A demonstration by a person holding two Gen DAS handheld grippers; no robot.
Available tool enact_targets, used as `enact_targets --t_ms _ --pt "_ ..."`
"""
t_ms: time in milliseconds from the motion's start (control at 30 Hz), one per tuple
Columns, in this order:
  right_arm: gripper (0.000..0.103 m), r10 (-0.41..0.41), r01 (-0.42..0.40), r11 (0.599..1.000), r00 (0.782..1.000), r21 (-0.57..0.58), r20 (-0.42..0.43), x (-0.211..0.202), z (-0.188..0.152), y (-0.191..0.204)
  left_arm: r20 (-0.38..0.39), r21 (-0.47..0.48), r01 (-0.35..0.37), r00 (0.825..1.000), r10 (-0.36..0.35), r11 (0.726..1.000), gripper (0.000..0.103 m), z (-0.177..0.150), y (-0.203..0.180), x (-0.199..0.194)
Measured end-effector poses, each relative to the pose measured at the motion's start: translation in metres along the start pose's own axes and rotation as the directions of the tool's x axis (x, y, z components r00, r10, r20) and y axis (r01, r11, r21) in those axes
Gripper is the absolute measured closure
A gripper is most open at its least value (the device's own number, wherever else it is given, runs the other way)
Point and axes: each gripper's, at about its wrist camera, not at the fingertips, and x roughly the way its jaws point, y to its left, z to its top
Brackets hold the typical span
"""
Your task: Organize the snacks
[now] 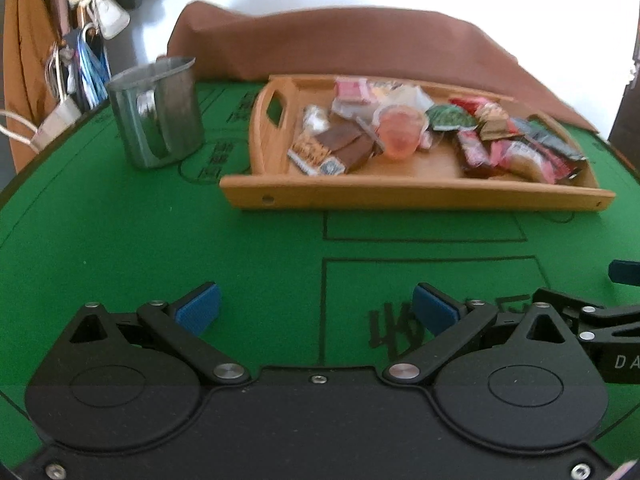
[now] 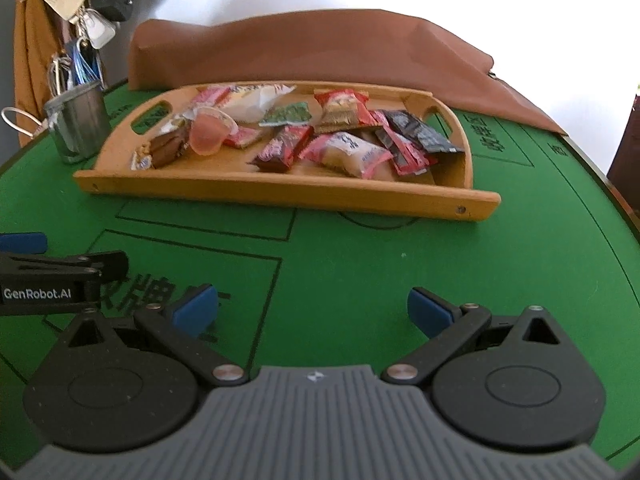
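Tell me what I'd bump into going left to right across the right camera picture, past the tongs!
metal cup → brown chocolate bar → pink jelly cup → green packet → pink-and-white packet → black packet → right handle of the wooden tray.

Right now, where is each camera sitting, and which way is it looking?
Left wrist: sits on the left gripper, low over the green table, looking forward at the wooden tray of snacks and the metal cup; its own open blue-tipped fingers show, plus the right gripper's edge.
Right wrist: sits on the right gripper, facing the same way from further right; its open fingers show, plus the left gripper's side.
Both share the tray, the pink jelly cup, the metal cup and the brown cloth.
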Motion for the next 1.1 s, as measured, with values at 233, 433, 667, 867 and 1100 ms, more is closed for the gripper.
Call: enact_targets --t_ms 233,433,667,867,1100 --pt "0.0 -0.014 0.014 1.0 1.0 0.011 -0.008 0.0025 -0.0004 -0.0024 0.005 0.0 -0.014 1.0 0.014 1.0 0.0 0.0003 0.0017 0.0031" --pt "0.0 -0.035 0.035 0.999 0.999 0.018 -0.001 0.0049 0.0004 -0.0015 -0.007 0.011 -0.005 1.0 0.005 1.0 0.0 -0.0012 0.0021 -0.0001" --pt "0.0 -0.048 0.048 0.999 0.999 0.018 0.0 0.0064 0.0008 -0.0007 -0.003 0.021 0.007 1.0 -0.007 1.0 0.0 -0.0048 0.0042 -0.0034" --pt "0.0 -0.048 0.048 0.999 0.999 0.017 0.0 0.0064 0.001 -0.0008 -0.003 0.02 0.008 1.0 -0.008 1.0 0.0 -0.0049 0.0042 -0.0035" --pt "0.0 -0.051 0.051 0.999 0.999 0.017 -0.009 0.0055 0.0005 0.0002 -0.003 0.02 0.008 1.0 -0.008 1.0 0.0 -0.0047 0.0044 -0.0028"
